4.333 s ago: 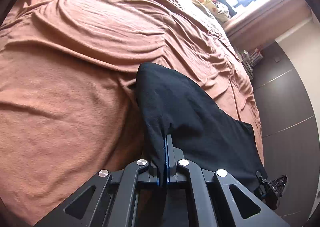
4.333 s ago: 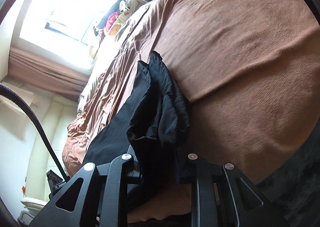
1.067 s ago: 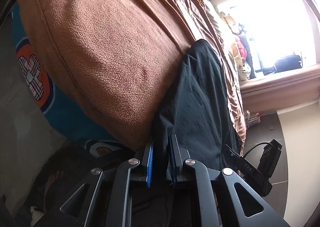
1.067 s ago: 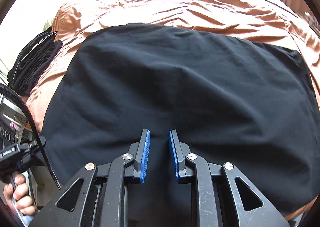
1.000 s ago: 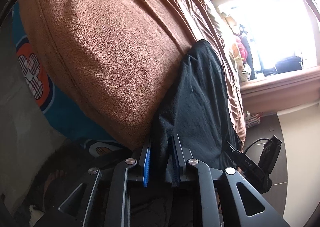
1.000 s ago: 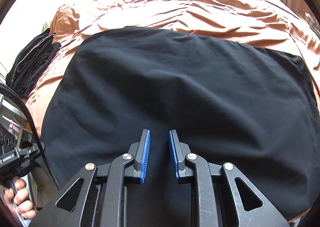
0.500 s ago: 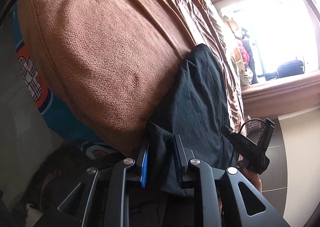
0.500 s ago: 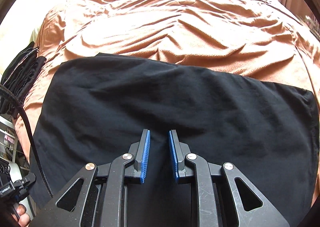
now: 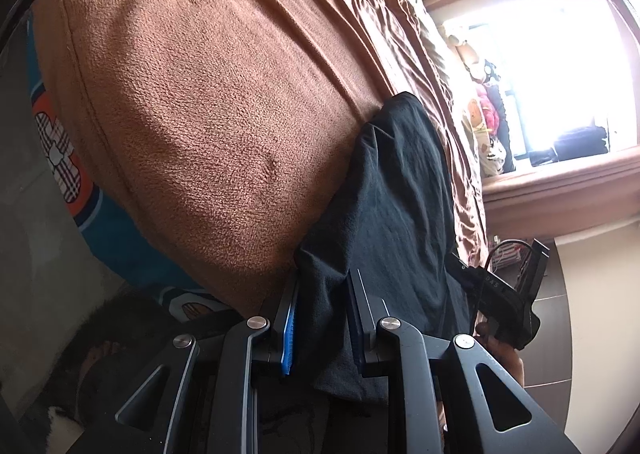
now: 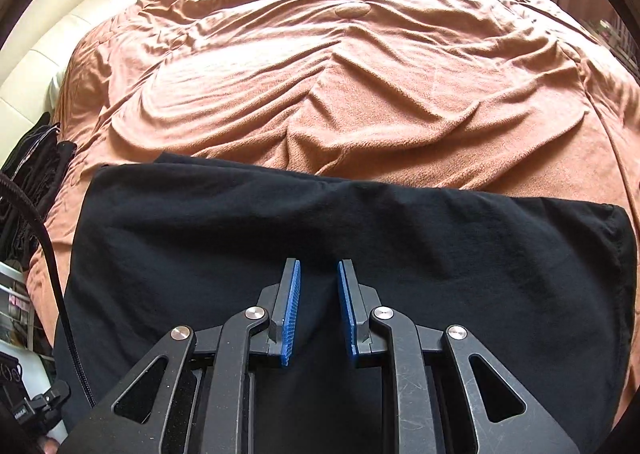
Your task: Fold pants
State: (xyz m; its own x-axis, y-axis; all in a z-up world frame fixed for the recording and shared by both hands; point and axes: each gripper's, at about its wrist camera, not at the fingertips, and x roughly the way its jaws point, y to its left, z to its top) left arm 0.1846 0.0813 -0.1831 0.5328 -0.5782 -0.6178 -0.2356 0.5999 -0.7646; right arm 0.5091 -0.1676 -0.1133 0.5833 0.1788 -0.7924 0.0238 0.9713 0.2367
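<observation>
One pair of black pants [image 10: 360, 238], two grippers, one brown blanket [image 10: 340, 86] covering the bed, one stack of dark clothes [image 10: 36, 170] at the far left edge.

Right wrist view only: pants spread flat and wide across the near part of the blanket, far edge running straight from left to right, a second layer peeking out at the far left corner, a stitched hem down the right side; cream headboard [image 10: 80, 14] at far left. Right gripper [image 10: 318, 310] over the near middle of the cloth, blue pads slightly apart, nothing visibly pinched between them.

Left wrist view only: blanket's rounded corner, a teal and orange patterned sheet [image 9: 80, 194] underneath, a bright window [image 9: 560, 74] far right, soft toys [image 9: 484, 114] beside it. Left gripper [image 9: 322, 314] narrowly parted with a bunched corner of the pants [image 9: 392, 206] between its pads, seemingly nipped. Right gripper [image 9: 504, 294] visible at the pants' right edge, a hand [image 9: 504, 350] on it.

Fabric matte, soft, lightly creased.
</observation>
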